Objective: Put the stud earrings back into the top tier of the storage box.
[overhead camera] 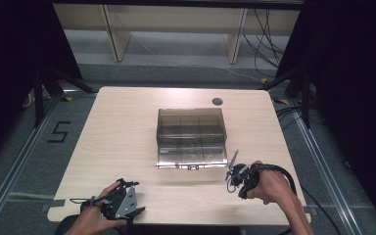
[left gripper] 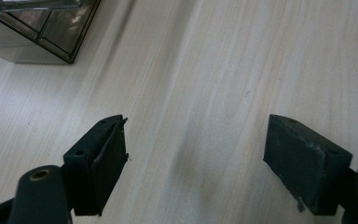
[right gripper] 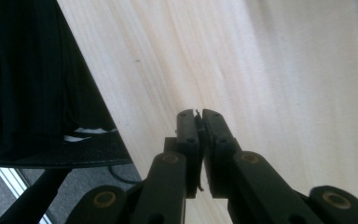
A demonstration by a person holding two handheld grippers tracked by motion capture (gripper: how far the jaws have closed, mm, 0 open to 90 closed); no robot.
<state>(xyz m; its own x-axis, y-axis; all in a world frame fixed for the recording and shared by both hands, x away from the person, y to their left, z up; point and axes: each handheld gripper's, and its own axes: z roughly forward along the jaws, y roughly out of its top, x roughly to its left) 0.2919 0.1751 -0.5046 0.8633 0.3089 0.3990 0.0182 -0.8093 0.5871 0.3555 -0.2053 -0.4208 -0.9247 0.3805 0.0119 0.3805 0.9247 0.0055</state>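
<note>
A smoky clear plastic compartment box stands in the middle of the pale wooden table, with two small latches on its near edge. My left gripper rests near the front left edge in a person's hand. In the left gripper view this gripper is open wide over bare wood, and a corner of the box shows at the upper left. My right gripper is held at the front right, just off the box's near right corner. In the right gripper view its fingers are shut together with nothing visible between them.
A small round dark grommet sits in the table near the far right edge. Black curtains and stand legs flank the table. A dark cloth hangs beyond the table edge in the right gripper view. Cables trail on the floor at the right.
</note>
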